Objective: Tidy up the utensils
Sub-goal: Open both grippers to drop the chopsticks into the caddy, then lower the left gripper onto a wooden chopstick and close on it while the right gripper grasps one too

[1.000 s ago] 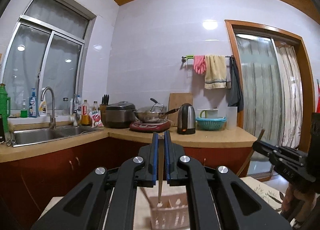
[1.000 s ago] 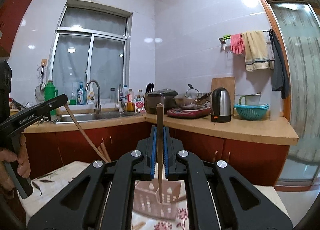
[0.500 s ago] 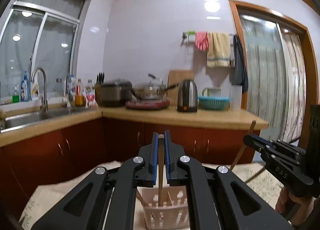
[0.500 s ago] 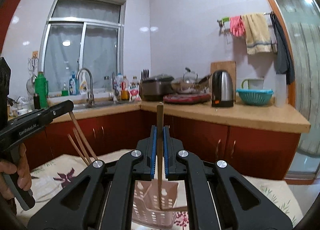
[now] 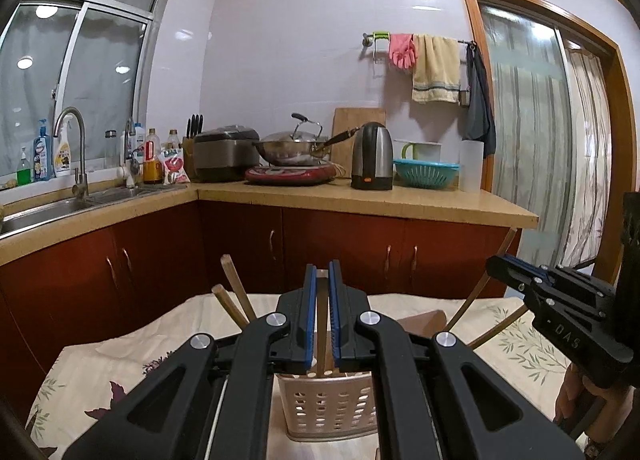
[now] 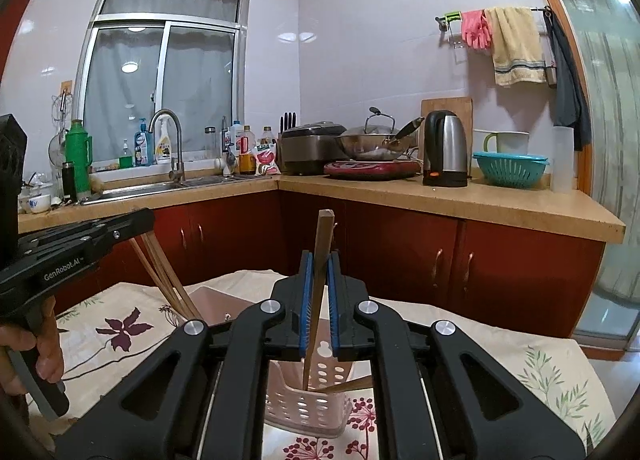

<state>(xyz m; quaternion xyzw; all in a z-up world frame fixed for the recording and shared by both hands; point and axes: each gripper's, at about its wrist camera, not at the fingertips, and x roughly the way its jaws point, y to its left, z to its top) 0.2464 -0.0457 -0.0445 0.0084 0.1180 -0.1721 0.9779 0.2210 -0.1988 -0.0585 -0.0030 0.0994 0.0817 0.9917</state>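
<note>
A pink perforated utensil basket (image 5: 334, 406) stands on the flowered tablecloth; it also shows in the right wrist view (image 6: 308, 400). My left gripper (image 5: 322, 280) is shut on a wooden chopstick (image 5: 321, 324) whose lower end is inside the basket. My right gripper (image 6: 318, 264) is shut on another wooden chopstick (image 6: 320, 256), tilted, with its tip in the basket. Other chopsticks (image 5: 236, 296) lean out of the basket. The right gripper shows at the right of the left wrist view (image 5: 560, 308), the left gripper at the left of the right wrist view (image 6: 76, 252).
The table's flowered cloth (image 6: 120, 324) lies under the basket. Behind is a kitchen counter (image 5: 360, 196) with red cabinets, a sink (image 6: 160, 188), a wok (image 5: 292, 148), a kettle (image 5: 372, 156) and a teal colander (image 6: 510, 168). A glass door (image 5: 540, 164) is at the right.
Both grippers have come down toward the basket. Both held chopsticks now reach into it, and the right one has tilted.
</note>
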